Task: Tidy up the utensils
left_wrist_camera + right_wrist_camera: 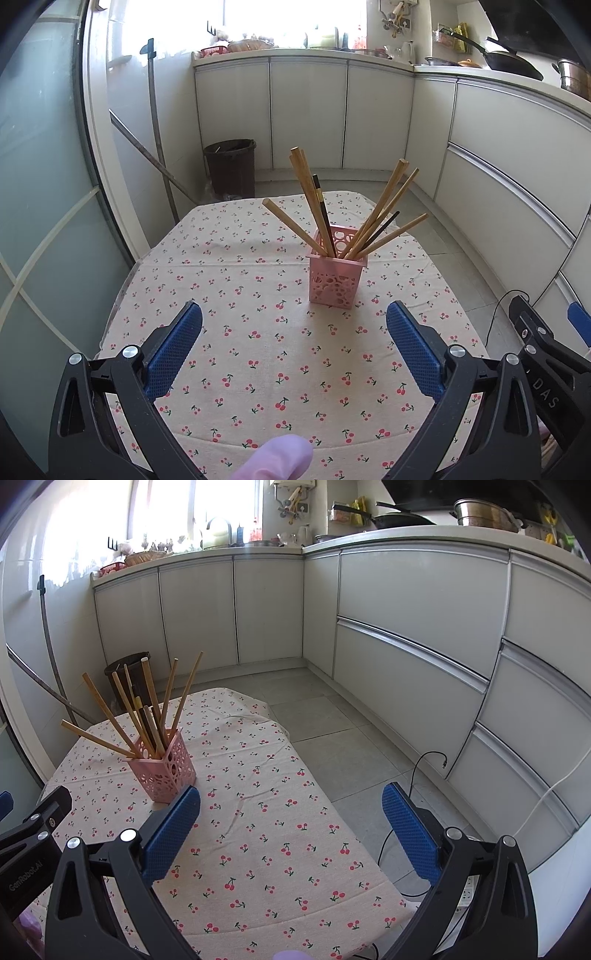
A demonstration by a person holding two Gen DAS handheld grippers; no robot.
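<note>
A pink perforated holder (335, 276) stands upright on the cherry-print tablecloth (240, 314). Several wooden chopsticks (308, 192) and dark ones lean out of it in a fan. My left gripper (293, 325) is open and empty, a short way in front of the holder. In the right wrist view the holder (168, 771) sits at the left with the chopsticks (147, 705) in it. My right gripper (291, 806) is open and empty, over the table's right edge, to the right of the holder. The right gripper's body also shows in the left wrist view (546, 354).
A dark bin (231, 166) stands on the floor beyond the table. A mop handle (159, 136) leans at the left wall. White cabinets (406, 646) line the back and right. A black cable (413, 775) and a power strip (466, 890) lie on the floor at right.
</note>
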